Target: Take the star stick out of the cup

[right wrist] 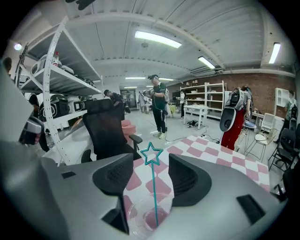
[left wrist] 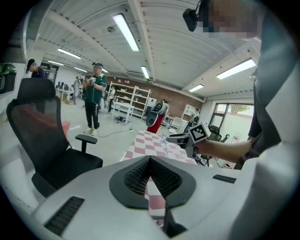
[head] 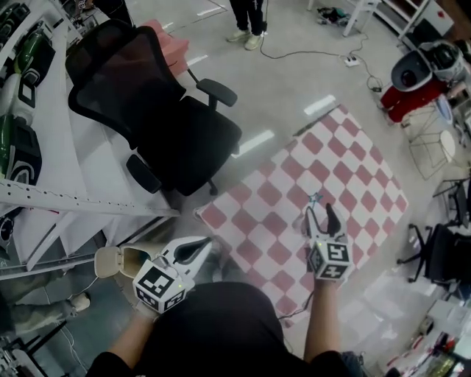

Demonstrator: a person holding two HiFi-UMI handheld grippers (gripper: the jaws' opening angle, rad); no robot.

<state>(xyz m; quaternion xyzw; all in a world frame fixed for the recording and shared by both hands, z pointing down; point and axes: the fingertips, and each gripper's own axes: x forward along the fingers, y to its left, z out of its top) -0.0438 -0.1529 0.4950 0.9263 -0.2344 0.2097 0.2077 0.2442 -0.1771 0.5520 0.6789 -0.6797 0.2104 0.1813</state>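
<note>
A teal stick with a star top stands upright in a clear plastic cup on the red-and-white checkered table. My right gripper is open around the cup, one jaw on each side of it, and the pads stay clear of the stick. From the head view the star shows just past the right gripper. My left gripper hangs shut and empty off the table's near left corner. Its own view looks across at the right gripper and the stick.
A black office chair stands left of the table. White shelving with gear runs along the far left. A person stands beyond, near a floor cable. A red-and-white machine sits at the far right.
</note>
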